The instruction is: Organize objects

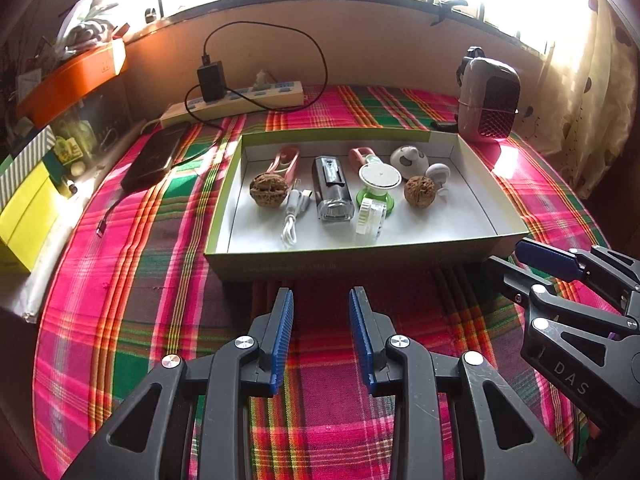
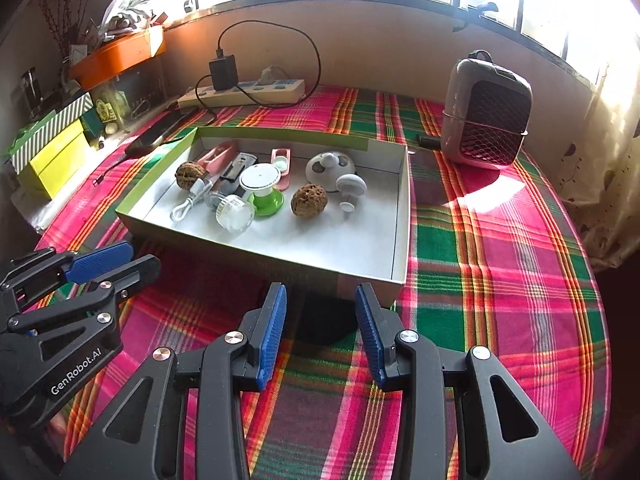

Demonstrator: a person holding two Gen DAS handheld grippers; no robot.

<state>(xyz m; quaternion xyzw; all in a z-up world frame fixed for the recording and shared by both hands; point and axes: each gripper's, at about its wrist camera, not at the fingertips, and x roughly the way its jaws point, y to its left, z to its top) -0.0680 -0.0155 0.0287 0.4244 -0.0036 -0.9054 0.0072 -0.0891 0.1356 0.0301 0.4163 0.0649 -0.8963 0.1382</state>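
A shallow green-rimmed box [image 1: 348, 262] [image 2: 402, 216] sits on the plaid cloth and holds several small items: two walnuts [image 1: 268, 190] [image 2: 309, 199], a white cable [image 1: 294, 216] [image 2: 190, 202], a clear-ended dark device [image 1: 333, 192], a green and white spool [image 1: 378, 184] [image 2: 262, 188], pink clips [image 1: 285, 160] and white round gadgets [image 1: 409, 161] [image 2: 330, 165]. My left gripper [image 1: 321, 300] is open and empty just before the box's near wall. My right gripper [image 2: 321, 296] is open and empty at the box's near right corner, to the right of the left gripper.
A power strip [image 1: 240, 100] with a black charger and cable lies by the back wall. A dark phone [image 1: 154, 156] lies left of the box. A small heater [image 2: 486, 110] stands at the back right. Yellow and orange boxes [image 1: 24, 216] crowd the left side.
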